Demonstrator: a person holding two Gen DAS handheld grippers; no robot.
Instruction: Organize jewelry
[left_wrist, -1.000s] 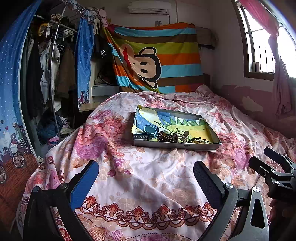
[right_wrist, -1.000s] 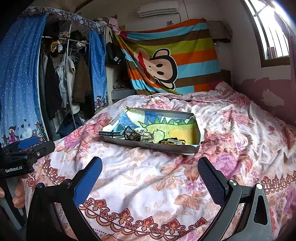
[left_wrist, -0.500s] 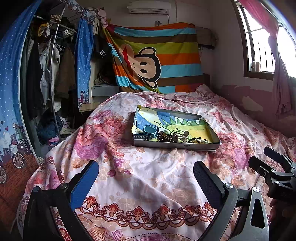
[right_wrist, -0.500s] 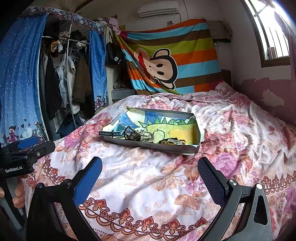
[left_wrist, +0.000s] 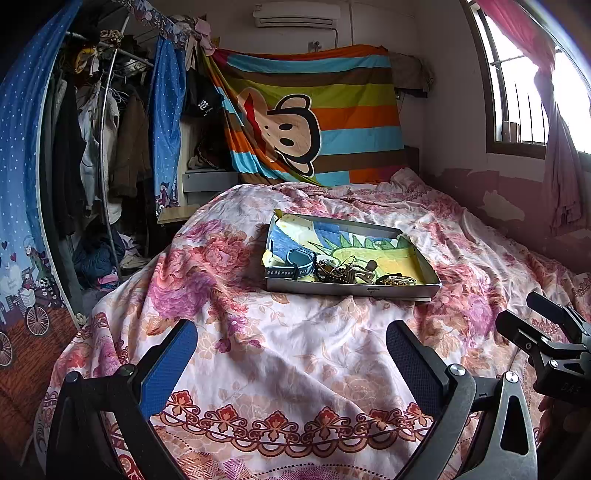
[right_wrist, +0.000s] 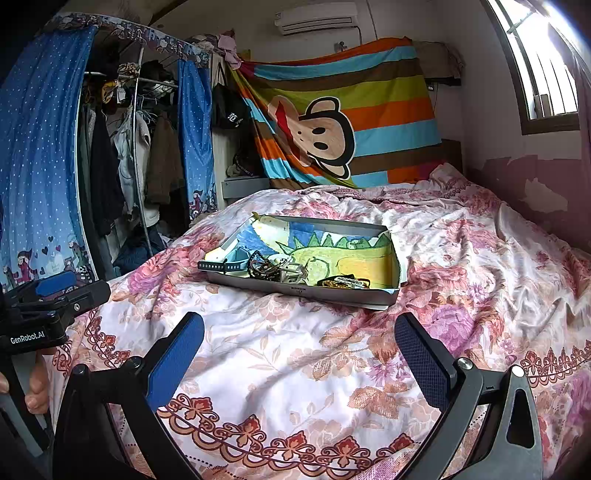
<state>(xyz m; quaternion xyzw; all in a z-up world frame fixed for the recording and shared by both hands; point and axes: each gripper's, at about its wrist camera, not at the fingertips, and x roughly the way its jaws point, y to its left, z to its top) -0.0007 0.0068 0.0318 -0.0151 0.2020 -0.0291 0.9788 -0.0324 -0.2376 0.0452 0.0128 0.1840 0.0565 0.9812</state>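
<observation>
Ahead of the left tool (left_wrist: 290, 363), whose two blue-padded fingers stand wide apart with nothing between them, one shallow tray (left_wrist: 424, 260) lined with a crayon drawing sits on the flowered bed cover (left_wrist: 295, 350). Its jewelry is bunched along the near edge: one blue watch (left_wrist: 295, 260) at the left, one tangled heap of chains (left_wrist: 340, 273) in the middle, one gold piece (left_wrist: 397, 280) at the right; the chains are too knotted to count. From the right wrist view, the right tool (right_wrist: 299, 352) is likewise spread and empty, well short of the same tray (right_wrist: 395, 262). Whether sorting is under way or over cannot be told; any pick would best take a lone piece at the edge, pinching low and lifting slowly so the chains do not drag along.
</observation>
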